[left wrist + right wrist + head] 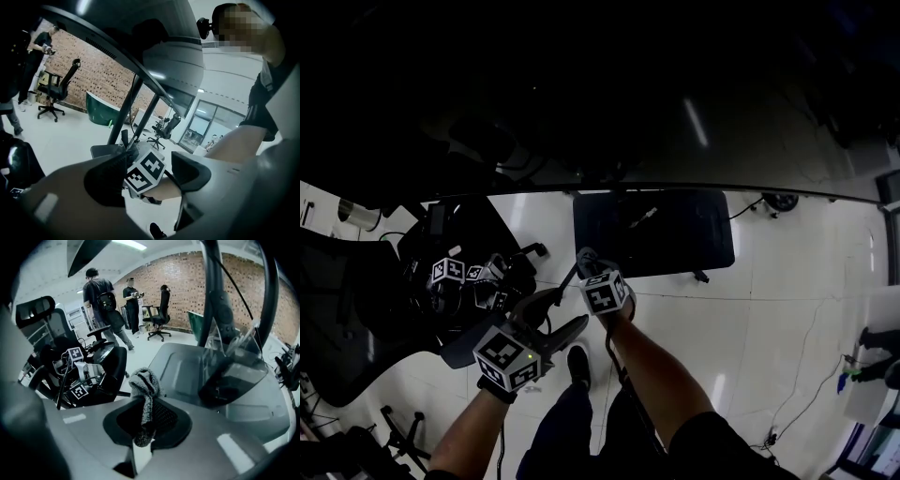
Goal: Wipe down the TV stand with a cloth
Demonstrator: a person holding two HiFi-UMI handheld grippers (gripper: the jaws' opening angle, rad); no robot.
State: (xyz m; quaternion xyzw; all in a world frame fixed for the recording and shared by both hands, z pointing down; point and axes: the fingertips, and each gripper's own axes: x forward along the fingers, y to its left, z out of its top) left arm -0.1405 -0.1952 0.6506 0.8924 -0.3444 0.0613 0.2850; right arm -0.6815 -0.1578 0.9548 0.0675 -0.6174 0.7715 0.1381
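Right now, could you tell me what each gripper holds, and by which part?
The right gripper pinches the cloth by a bunched fold; the left gripper, jaws apart, holds nothing.

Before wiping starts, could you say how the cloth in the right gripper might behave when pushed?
The cloth bunches limply above the shut right gripper, so it is probably floppy and light. Its knit texture likely drags rather than slides.

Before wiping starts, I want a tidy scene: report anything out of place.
Only the office chair stands out: spare grippers with marker cubes are piled on its seat. The cloth sits pinched in the right gripper.
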